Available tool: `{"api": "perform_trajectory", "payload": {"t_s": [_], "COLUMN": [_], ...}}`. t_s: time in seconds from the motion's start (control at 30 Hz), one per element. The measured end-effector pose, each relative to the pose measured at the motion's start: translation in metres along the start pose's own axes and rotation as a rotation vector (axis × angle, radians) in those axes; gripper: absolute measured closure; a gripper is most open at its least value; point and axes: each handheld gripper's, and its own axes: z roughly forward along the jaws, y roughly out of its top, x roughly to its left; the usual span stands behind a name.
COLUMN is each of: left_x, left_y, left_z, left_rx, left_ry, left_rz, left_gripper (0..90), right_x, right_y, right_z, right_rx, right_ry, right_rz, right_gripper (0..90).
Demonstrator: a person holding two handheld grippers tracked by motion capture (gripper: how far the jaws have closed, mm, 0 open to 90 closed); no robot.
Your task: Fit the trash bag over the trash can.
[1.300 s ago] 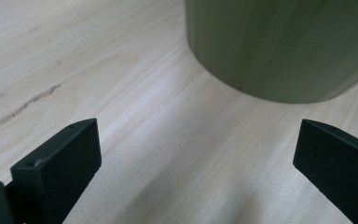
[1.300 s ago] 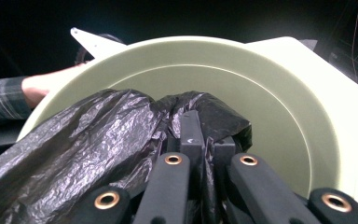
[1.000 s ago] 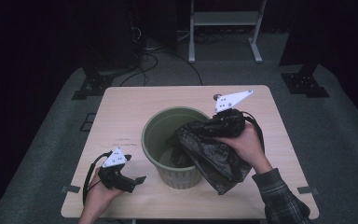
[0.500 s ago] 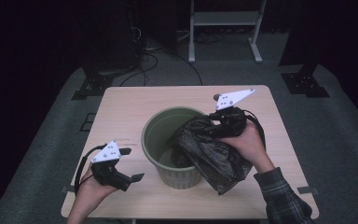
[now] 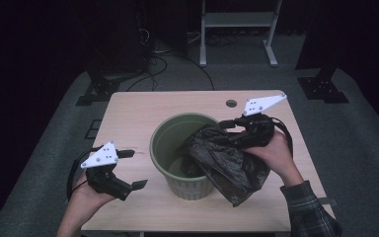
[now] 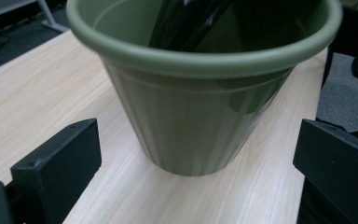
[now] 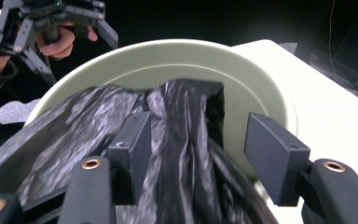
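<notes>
With the right claw (image 7: 198, 158) just opening off the black bag (image 5: 227, 160), its jaws now apart, the bag, draped over the green bin's (image 5: 165, 133) 3 o'clock rim, may slide out; left claw (image 5: 135, 169) gapes empty.

Right tongs (image 7: 198, 158) opened, apparently releasing the bag (image 5: 227, 160).

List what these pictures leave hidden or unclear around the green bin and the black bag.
- Bin floor: high view, mostly covered by the black bag.
- Bag's lower part: left gripper view, hidden behind the bin wall.
- Right tongs: right gripper view, bag lies between the jaws; whether a pad touches it is unclear.
- Left tongs tips: left gripper view, cut by the bottom edge.
</notes>
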Motion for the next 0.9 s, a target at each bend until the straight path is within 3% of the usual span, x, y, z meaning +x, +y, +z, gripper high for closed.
{"api": "perform_trajectory", "payload": {"t_s": [0.13, 0.23, 0.27, 0.3, 0.37, 0.67, 0.9], "left_x": [-0.001, -0.002, -0.003, -0.003, -0.003, -0.003, 0.003], "left_y": [0.008, 0.015, 0.017, 0.020, 0.025, 0.046, 0.056], "left_z": [-0.003, -0.004, -0.004, -0.005, -0.004, 0.002, 0.010], "left_rx": [-0.016, -0.025, -0.030, -0.034, -0.035, -0.039, -0.042], "left_ry": [-0.015, -0.024, -0.027, -0.029, -0.027, -0.040, -0.043], "left_rz": [0.011, 0.027, 0.029, 0.033, 0.042, 0.080, 0.086], "left_gripper": [0.0, 0.0, 0.0, 0.0, 0.0, 0.0, 0.0], "right_x": [0.001, 0.001, 0.000, 0.000, -0.001, -0.002, 0.001], "right_y": [-0.008, -0.015, -0.016, -0.018, -0.018, -0.003, 0.011], "right_z": [-0.010, -0.015, -0.016, -0.016, -0.015, 0.002, 0.020], "right_rx": [-0.003, -0.014, -0.012, -0.007, 0.002, 0.012, 0.025], "right_ry": [-0.006, -0.011, -0.005, 0.020, 0.013, 0.026, 0.049], "right_rz": [0.003, -0.006, -0.005, -0.006, -0.008, -0.032, -0.066], "right_gripper": [40.6, 57.8, 71.6, 76.6, 85.9, 89.4, 89.4]}}
